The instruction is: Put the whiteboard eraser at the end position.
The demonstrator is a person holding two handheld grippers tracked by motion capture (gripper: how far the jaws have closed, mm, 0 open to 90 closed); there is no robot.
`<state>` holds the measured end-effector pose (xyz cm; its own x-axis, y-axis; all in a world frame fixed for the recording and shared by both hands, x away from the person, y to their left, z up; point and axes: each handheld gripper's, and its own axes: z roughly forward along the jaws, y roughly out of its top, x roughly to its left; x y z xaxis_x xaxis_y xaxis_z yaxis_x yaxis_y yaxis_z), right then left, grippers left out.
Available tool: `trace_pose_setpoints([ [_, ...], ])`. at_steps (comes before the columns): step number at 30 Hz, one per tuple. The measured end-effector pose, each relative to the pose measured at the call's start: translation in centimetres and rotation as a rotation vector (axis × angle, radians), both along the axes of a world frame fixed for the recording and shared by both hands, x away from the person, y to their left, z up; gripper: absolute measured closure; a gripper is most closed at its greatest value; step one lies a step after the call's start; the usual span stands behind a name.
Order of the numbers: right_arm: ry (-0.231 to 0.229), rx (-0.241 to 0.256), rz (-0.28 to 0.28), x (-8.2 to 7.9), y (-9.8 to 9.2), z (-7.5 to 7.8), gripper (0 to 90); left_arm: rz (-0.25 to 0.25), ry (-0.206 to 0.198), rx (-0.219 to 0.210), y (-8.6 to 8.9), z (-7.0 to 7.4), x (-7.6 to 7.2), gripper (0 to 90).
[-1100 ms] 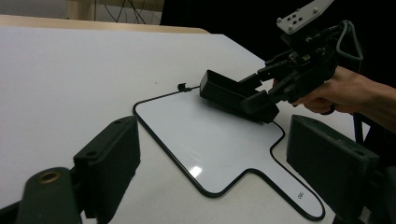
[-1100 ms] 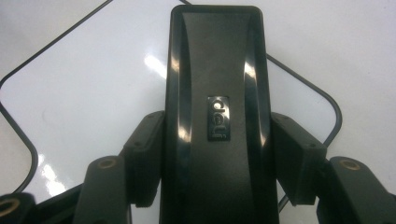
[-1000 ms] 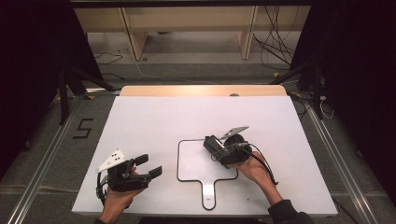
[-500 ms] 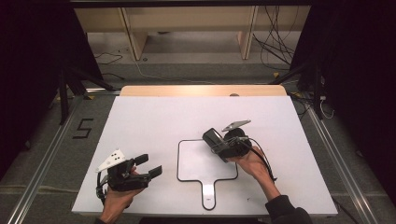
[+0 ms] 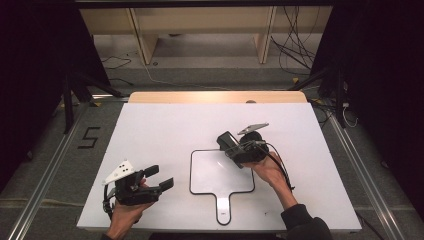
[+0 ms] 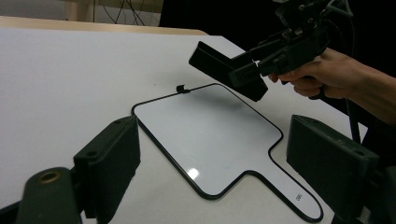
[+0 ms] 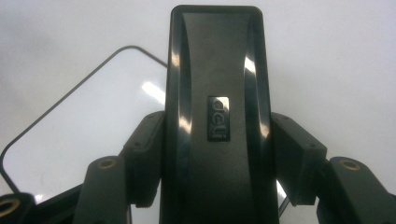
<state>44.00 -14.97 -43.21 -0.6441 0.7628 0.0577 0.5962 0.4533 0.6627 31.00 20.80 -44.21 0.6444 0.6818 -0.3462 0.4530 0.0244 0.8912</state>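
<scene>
A small white board (image 5: 220,172) with a black rim and a handle lies flat on the white table (image 5: 165,130), handle toward the front edge. My right gripper (image 5: 231,146) is shut on a black eraser (image 5: 226,141) above the board's far right corner. The right gripper view has the eraser (image 7: 217,116) upright between the jaws, with the board (image 7: 84,121) below it on the left. My left gripper (image 5: 161,177) is open at the front left, apart from the board. In the left gripper view its jaws frame the board (image 6: 205,140), and the eraser (image 6: 224,70) hangs just over it.
A wooden strip (image 5: 215,96) runs along the table's far edge. A small black clip (image 6: 182,88) sits on the board's rim. On the floor are cables (image 5: 295,45) at the back right and a "5" mark (image 5: 90,137) at the left.
My right gripper has carried the eraser a little farther away and to the left, over the board's far right corner. The left gripper has stayed put.
</scene>
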Motion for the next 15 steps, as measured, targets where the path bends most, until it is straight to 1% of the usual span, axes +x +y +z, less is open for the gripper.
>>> trace_pose_setpoints([
  [9,-0.014,0.008,-0.021,1.5,0.2,0.7,41.6,-0.003,0.002,-0.001,-0.1,0.0,0.1,16.7],
  [11,-0.024,0.004,-0.024,2.0,0.3,1.0,41.5,-0.007,-0.001,0.0,-0.1,0.0,0.1,16.7],
  [13,-0.023,0.006,-0.031,2.5,0.4,1.3,41.6,-0.007,-0.001,-0.004,-0.1,0.0,0.1,16.7],
  [15,-0.027,0.009,-0.038,3.0,0.5,1.5,41.5,-0.013,-0.002,0.001,-0.2,0.0,0.1,16.7],
])
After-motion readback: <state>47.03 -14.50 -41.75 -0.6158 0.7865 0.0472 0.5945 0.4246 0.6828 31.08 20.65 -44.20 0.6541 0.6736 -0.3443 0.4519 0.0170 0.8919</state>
